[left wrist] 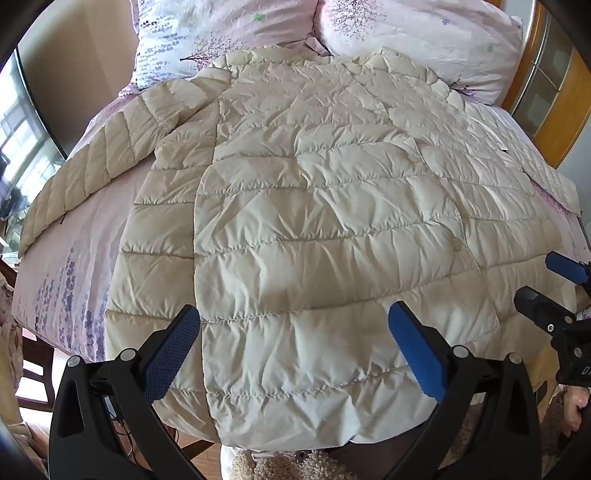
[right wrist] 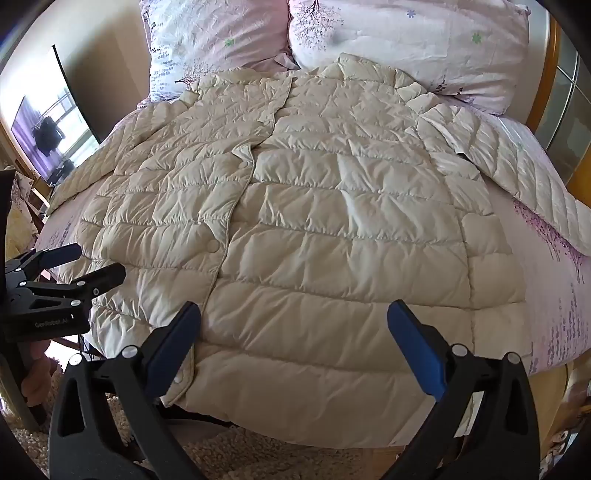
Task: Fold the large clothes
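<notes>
Below both tongs, spread flat on the bed (left wrist: 74,266): the coat (left wrist: 314,221), cream, quilted, front up, collar far off against two pillows (left wrist: 229,33), hem nearest, hanging just over the bed's near edge. Left tongs (left wrist: 293,338) gaping wide, blue pads clear of the cloth, nothing held; hem and the front panel's long edge running up between the fingers, closer to the left finger (left wrist: 170,354). Right tongs (right wrist: 293,338) likewise spread to the full, empty, hovering over the hem; snap placket (right wrist: 221,243) just inside the left finger, running away toward the collar. Each tong visible at the other's side, near but apart: right tongs at the far right of the left view, left tongs at the far left of the right view.

Out to the left of the left tongs, one sleeve (left wrist: 88,177) stretched slantwise toward the bed's side edge, bare pink sheet between it and the coat body. Out to the right of the right tongs, the other sleeve (right wrist: 524,184) angled away likewise, a strip of sheet open beside the body there too. Beyond the bed's left edge, wood floor and a chair (left wrist: 33,373) close by. Under the hem, fleecy rug or slippers, hard to tell which. Far right, a wooden frame (right wrist: 554,122) with glass, tight to the bed corner.
</notes>
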Available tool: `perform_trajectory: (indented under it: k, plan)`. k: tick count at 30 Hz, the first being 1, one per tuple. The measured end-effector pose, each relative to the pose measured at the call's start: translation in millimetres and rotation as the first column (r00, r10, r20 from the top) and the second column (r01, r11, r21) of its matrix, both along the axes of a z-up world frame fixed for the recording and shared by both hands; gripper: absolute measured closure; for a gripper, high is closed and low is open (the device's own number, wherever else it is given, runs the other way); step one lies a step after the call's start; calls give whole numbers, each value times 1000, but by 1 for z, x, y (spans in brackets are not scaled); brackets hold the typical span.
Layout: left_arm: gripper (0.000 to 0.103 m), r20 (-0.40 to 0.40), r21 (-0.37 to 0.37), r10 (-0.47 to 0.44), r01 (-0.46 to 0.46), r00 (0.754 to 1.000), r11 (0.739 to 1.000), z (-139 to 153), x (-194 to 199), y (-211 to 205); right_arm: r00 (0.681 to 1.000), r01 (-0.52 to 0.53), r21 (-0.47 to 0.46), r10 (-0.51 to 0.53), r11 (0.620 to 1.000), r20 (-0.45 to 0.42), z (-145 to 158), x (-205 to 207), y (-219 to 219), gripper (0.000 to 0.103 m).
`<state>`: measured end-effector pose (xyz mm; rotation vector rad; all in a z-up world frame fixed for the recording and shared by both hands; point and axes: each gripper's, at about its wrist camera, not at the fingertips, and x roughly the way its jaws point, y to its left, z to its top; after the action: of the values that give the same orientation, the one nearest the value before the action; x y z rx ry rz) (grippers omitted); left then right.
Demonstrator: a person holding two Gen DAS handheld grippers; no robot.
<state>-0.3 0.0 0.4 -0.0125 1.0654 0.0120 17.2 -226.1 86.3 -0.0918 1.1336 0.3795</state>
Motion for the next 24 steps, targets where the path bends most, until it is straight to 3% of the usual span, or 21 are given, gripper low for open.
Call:
perform_trajectory:
  k: [24]
  plan:
    - [1, -5, 4, 1, -1, 1000, 1000, 0, 1, -1, 1000, -1, 3, 1, 1000, 3, 0, 0, 1, 2]
